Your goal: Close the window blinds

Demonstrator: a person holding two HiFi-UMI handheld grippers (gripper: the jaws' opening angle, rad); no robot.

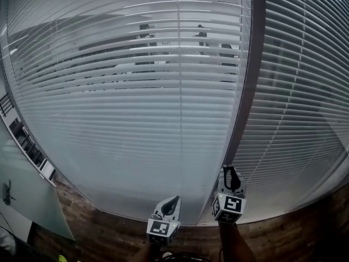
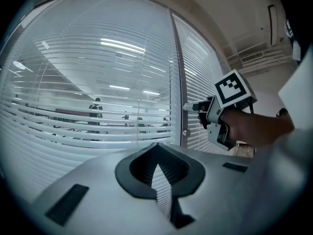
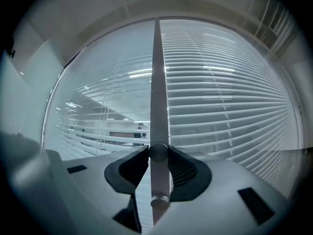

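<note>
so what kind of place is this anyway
Most likely an office. A glass wall hung with slatted blinds looks into a large room lit by long ceiling strip lights, where several people stand by what look like desks. The floor is wood-patterned.

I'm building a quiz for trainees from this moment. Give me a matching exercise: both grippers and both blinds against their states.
1 left gripper
2 right gripper
3 left blind
4 right blind

A slats part open, see-through
B jaws together, empty
C slats block the view
D closed on a knob on the frame

Pairs: 1-B, 2-D, 3-A, 4-C
</note>
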